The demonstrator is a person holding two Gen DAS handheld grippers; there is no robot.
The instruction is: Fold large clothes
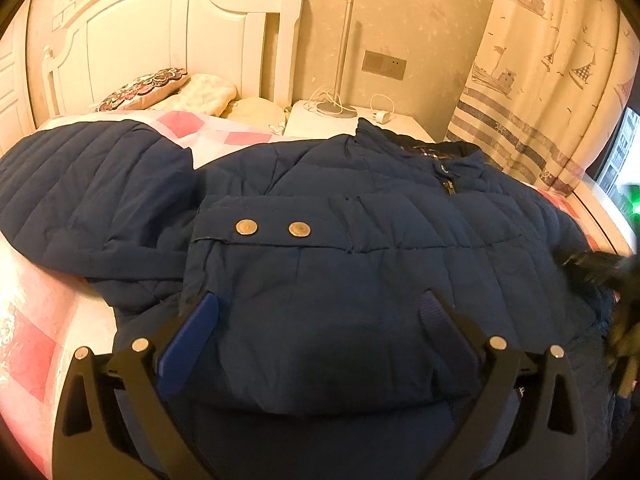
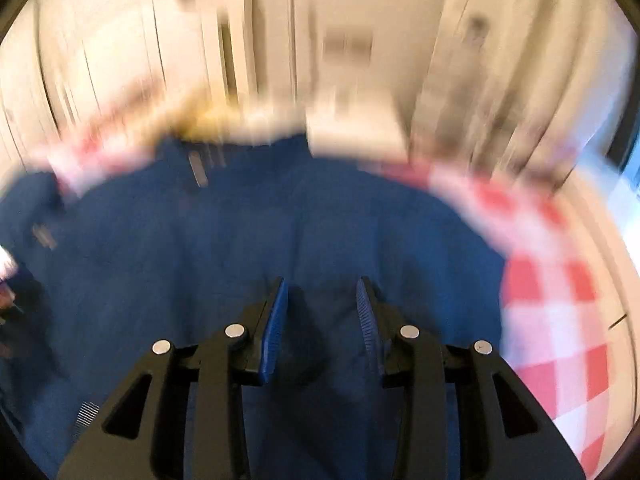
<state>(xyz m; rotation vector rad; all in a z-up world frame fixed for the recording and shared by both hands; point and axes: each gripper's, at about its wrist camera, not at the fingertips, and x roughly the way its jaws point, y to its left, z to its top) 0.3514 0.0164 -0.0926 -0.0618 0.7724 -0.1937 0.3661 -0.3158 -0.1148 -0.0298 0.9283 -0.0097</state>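
Jacket: my navy padded jacket point(image 1: 360, 208) lies spread on the bed, collar and zip toward the nightstand, a sleeve folded across the chest with two metal snaps point(image 1: 272, 228) showing.
Hood: it lies off to the left point(image 1: 92, 176), flat on the bedspread.
Left gripper: my left gripper point(image 1: 320, 320) stands wide open over the lower front panel, gripping nothing; a padded fold bulges between the fingers.
Right gripper: my right gripper point(image 2: 322, 312) is partly open above the jacket cloth, empty; this view is badly blurred.
Free room: checked pink bedspread point(image 2: 560, 320) lies bare to the right of the jacket.
Edges: headboard point(image 1: 168, 40), pillow point(image 1: 148, 88), nightstand point(image 1: 344, 122) and curtain point(image 1: 552, 80) lie beyond the collar.
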